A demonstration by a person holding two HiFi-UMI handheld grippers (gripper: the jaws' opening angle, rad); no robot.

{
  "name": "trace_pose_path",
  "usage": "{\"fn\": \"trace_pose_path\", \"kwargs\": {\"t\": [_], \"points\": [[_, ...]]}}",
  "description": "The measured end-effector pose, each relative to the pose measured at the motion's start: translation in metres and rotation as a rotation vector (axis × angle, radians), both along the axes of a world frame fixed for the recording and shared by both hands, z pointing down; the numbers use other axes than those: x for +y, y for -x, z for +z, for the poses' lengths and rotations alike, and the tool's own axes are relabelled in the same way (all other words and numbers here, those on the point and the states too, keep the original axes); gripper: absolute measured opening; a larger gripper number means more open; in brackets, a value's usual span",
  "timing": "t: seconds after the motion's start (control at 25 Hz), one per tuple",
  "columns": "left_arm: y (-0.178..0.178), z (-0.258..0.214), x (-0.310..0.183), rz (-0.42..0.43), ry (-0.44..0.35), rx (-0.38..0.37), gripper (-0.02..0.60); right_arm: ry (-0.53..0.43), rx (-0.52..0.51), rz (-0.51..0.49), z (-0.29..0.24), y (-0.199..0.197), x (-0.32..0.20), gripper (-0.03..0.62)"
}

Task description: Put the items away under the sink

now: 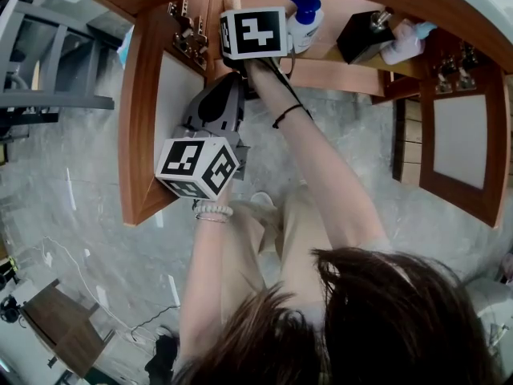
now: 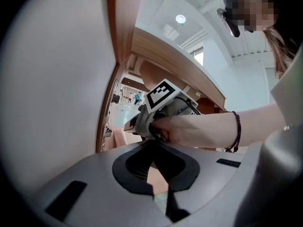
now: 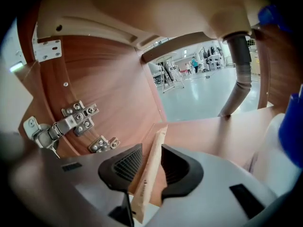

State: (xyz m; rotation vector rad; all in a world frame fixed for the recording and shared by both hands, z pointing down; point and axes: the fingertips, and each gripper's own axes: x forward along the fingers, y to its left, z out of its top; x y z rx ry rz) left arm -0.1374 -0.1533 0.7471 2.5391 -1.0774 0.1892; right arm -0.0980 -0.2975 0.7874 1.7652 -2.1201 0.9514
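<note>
The right gripper (image 3: 150,148) reaches into the open reddish-brown wooden cabinet under the sink (image 1: 337,77). A thin, flat beige packet (image 3: 144,186) stands on edge between its dark ribbed pads. The pads are slightly spread, and they seem to flank the packet rather than squeeze it, though its top leans close to the right-hand pad. The packet is at the cabinet's left side, near the metal door hinges (image 3: 78,117). A grey drain pipe (image 3: 239,74) comes down behind it.

Further right on the cabinet floor are a white plastic bottle with a blue cap (image 1: 303,18), a black box (image 1: 362,37) and a pale bottle with a light-blue top (image 1: 405,42).

The left gripper (image 2: 154,155) hangs outside the cabinet by the open left door (image 1: 140,111). Its tips are pressed together on nothing.
</note>
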Motion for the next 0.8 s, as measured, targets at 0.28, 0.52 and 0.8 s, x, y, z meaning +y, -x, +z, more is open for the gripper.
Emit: {"fn": "trace_pose_path", "kwargs": {"t": [0.28,0.52,0.8], "points": [[-0.001,-0.002,0.003,0.020,0.007,0.012,0.002,-0.023,-0.037,-0.026,-0.006,0.004,0.002,0.117],[-0.002,-0.014,0.010,0.039,0.010,0.000,0.002,-0.074,-0.064,-0.099,-0.021,0.014,0.011,0.117],[-0.003,-0.031,0.026,0.046,0.041,0.008,0.002,-0.074,-0.094,-0.151,-0.035,0.010,0.033,0.114]]}}
